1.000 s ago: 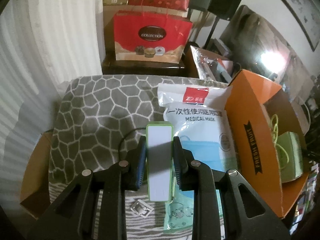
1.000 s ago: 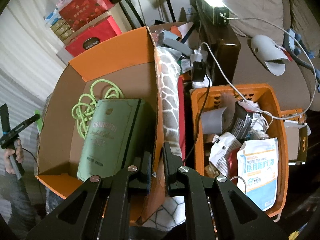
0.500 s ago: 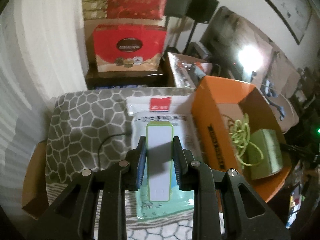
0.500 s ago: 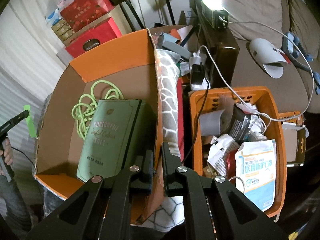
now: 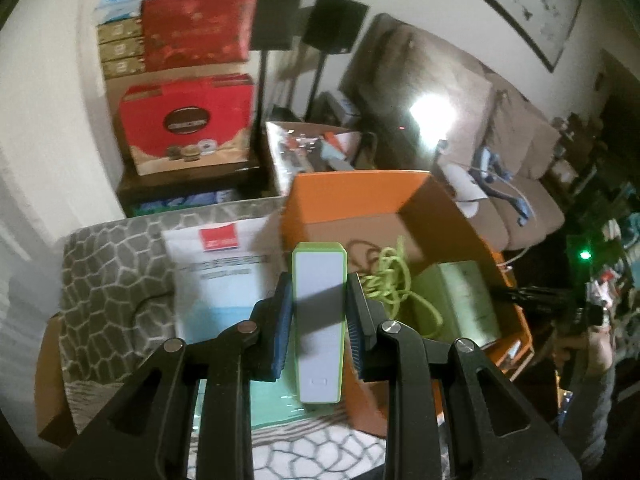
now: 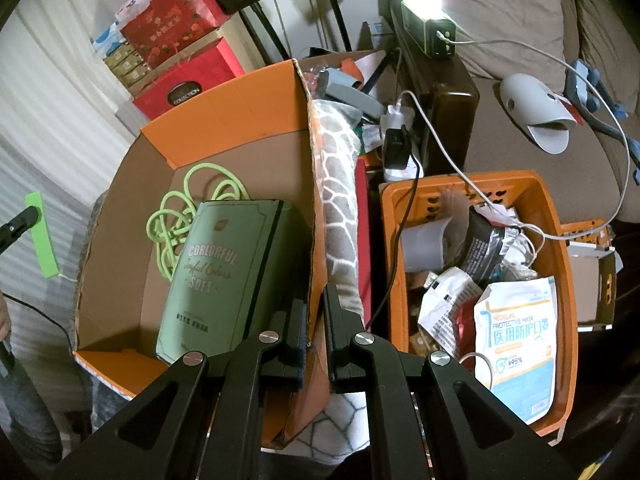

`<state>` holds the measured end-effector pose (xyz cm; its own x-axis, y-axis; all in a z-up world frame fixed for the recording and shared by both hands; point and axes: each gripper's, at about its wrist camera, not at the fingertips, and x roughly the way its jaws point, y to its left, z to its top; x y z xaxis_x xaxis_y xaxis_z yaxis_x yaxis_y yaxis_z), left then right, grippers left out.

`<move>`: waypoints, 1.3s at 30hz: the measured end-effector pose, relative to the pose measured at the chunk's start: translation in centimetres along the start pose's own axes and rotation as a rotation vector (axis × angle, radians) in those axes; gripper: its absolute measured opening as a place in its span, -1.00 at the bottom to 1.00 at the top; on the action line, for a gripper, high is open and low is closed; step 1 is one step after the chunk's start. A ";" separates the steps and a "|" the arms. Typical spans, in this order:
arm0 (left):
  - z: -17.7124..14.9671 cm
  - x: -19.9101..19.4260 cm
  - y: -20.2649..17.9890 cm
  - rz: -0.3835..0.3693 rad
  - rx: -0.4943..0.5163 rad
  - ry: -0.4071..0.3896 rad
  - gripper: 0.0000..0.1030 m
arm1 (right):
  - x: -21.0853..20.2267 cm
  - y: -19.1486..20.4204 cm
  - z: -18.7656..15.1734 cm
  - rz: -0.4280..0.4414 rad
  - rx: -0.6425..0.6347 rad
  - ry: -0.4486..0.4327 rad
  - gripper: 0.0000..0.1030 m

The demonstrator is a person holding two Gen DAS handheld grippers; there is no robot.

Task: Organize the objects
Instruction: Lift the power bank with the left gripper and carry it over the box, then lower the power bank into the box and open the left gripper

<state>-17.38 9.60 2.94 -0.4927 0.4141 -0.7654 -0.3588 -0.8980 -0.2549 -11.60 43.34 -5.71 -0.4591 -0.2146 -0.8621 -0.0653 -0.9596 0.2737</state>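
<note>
A: While the left gripper [image 5: 318, 312] is hovering over the near wall of the orange cardboard box [image 5: 352, 188], what is it carrying?

B: Its jaws are pressing on a white power bank with a green edge [image 5: 319, 320]. The blue pads [image 5: 280, 332] are touching its two long sides, and the bank is pointing forward, away from the camera. In the right wrist view the same bank is showing only as a green strip [image 6: 40, 236] at the left edge, outside the box wall and above it.

A: And what is lying inside the box?

B: A light green cable [image 6: 188, 208] is lying in loose loops against the far side. A green box with the word "SOFT" [image 6: 224, 276] is lying on part of it, close to the right wall.

A: What is the right gripper [image 6: 316, 332] doing?

B: Its jaws are closing together on the right wall of the orange box, near the front corner. One finger is sitting inside the box and the other outside, so the thin cardboard is standing between them.

A: What is lying beside the box?

B: On the left side, a white packet of masks [image 5: 224, 276] is lying flat on a grey blanket with a white stone pattern [image 5: 108, 276]. On the right side, an orange plastic basket [image 6: 564, 304] is standing, full of packets and white cables. A fold of the same blanket is hanging between the box and the basket.
</note>
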 end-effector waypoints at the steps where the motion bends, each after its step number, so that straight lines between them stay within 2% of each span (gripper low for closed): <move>1: 0.1 0.1 -0.5 -0.004 0.009 0.001 -0.55 | 0.0 0.0 0.0 -0.001 -0.001 0.000 -0.87; 13: 0.8 3.0 -6.3 -0.058 0.084 0.045 -0.55 | 0.1 0.1 0.0 0.004 0.004 -0.002 -0.87; 24: 1.4 7.0 -10.1 -0.057 0.150 0.092 -0.55 | 0.0 0.2 -0.1 0.006 0.006 -0.003 -0.87; 34: 0.8 11.9 -10.6 0.017 0.187 0.161 -0.55 | 0.0 0.1 -0.1 0.007 0.005 -0.003 -0.86; 39: 0.4 13.6 -10.8 0.028 0.184 0.182 -0.55 | 0.0 0.2 0.0 0.007 0.007 -0.003 -0.86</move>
<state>-20.55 25.01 -4.48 -0.3601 0.3406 -0.8685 -0.4935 -0.8596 -0.1325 -11.59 43.16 -5.70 -0.4621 -0.2211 -0.8588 -0.0679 -0.9567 0.2829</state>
